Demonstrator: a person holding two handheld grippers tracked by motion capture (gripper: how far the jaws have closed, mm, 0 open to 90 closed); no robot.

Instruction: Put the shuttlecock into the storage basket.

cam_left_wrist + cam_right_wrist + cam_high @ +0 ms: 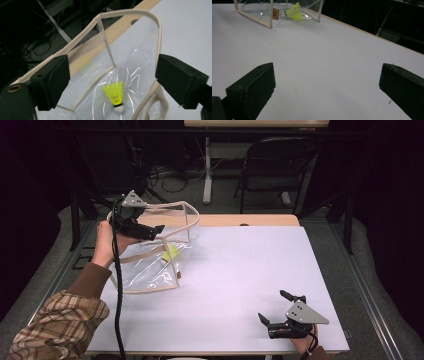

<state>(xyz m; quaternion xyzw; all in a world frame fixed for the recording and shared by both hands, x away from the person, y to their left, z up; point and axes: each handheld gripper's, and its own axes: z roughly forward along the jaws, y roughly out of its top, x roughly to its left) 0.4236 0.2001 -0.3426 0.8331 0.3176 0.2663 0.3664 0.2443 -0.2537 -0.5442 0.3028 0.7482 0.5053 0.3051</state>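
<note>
In the high view, I am holding the left gripper (pixel 159 228) over the clear bag (pixel 150 265) at the left side of the table (pixel 240 285). Its jaws are standing apart near the bag's cream rim, and nothing is sitting between them. The yellow shuttlecock (pixel 170 253) is lying inside the bag. The right gripper (pixel 274 306) is resting low near the front right corner of the table, well apart from the bag, with its jaws open and empty.

In the left gripper view, I am looking down into the open bag (pixel 140 62) between the two wide jaws. The shuttlecock (pixel 115 95) is lying at the bottom, cork end toward me.

In the right gripper view, the jaws are standing wide over bare table (pixel 324 62). The bag (pixel 259 11) with the shuttlecock (pixel 294 12) is lying far off at the top.
</note>
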